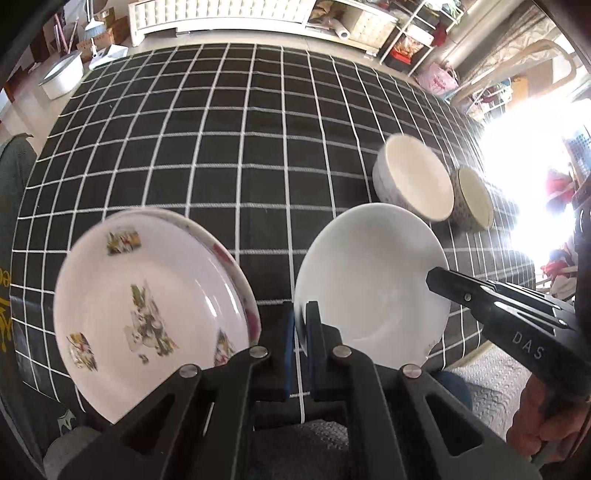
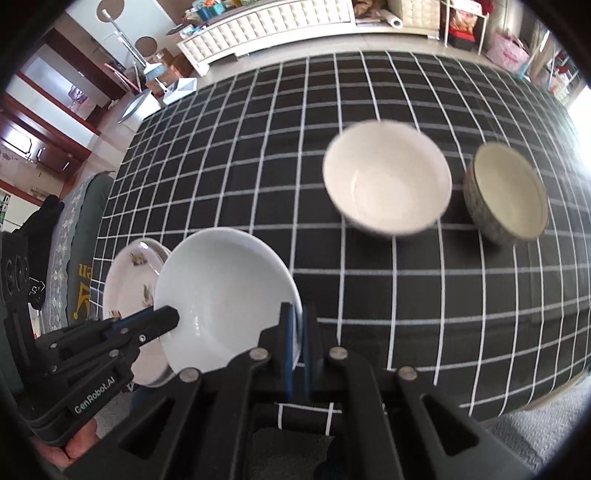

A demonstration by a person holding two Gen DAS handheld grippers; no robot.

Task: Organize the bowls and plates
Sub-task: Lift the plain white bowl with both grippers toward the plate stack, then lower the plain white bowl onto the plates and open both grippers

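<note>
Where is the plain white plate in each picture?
Left wrist view: the plain white plate is right of centre, clamped at its rim by both grippers.
Right wrist view: the same plate is lower left of centre.
Shared landmark: the big white bowl on the checked cloth beyond it.

Black white-checked tablecloth [image 1: 221,147]; beyond it, tufted white cabinet [image 2: 266,26], pink bag [image 2: 508,51], white basin [image 1: 61,77].
</note>
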